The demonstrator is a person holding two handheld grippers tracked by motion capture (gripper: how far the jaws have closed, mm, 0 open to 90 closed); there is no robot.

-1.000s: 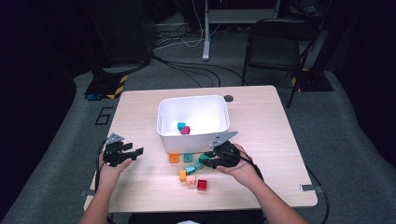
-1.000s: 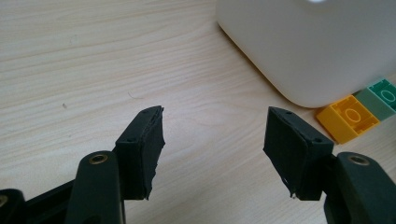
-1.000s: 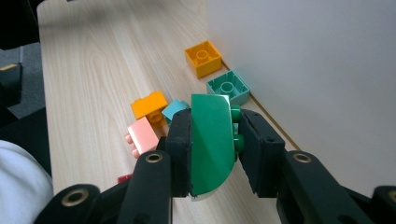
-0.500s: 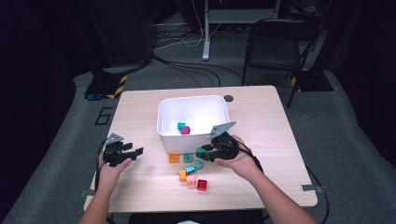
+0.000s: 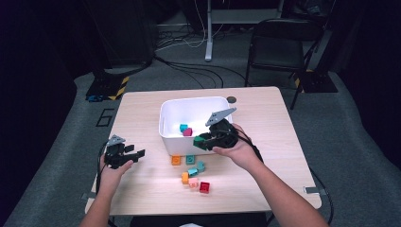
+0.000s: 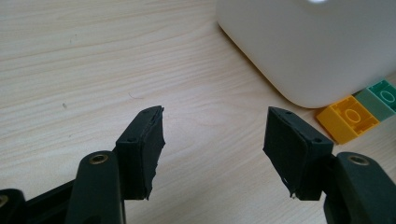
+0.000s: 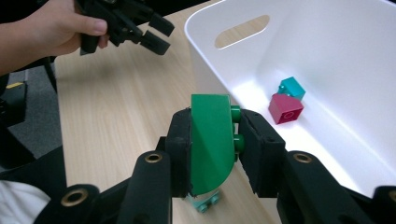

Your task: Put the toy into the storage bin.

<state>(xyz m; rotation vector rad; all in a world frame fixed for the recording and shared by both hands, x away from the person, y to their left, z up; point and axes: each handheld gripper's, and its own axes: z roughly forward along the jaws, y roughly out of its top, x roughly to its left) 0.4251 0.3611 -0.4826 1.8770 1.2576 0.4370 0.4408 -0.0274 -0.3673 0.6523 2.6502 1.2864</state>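
Green brick in my right fingers, up at the white bin's near wall.

My right gripper (image 7: 212,140) has its fingers (image 7: 180,144) clamped on a green brick (image 7: 211,142) with one rounded corner, studs pressed into the other pad, and from above it sits at the front rim of the white bin (image 5: 166,126), close to the near wall. Inside the bin, a magenta brick (image 7: 285,108) and a teal brick (image 7: 292,87) lie touching each other on the floor. My left gripper (image 6: 212,151) rests low over the bench (image 6: 93,56), well to the left of the bin, fingers spread wide with nothing between them. Just in front of the bin, an orange brick (image 6: 348,116) and a pale green brick (image 6: 380,97) sit side by side against its base, with more loose bricks (image 5: 194,176) a little nearer me.
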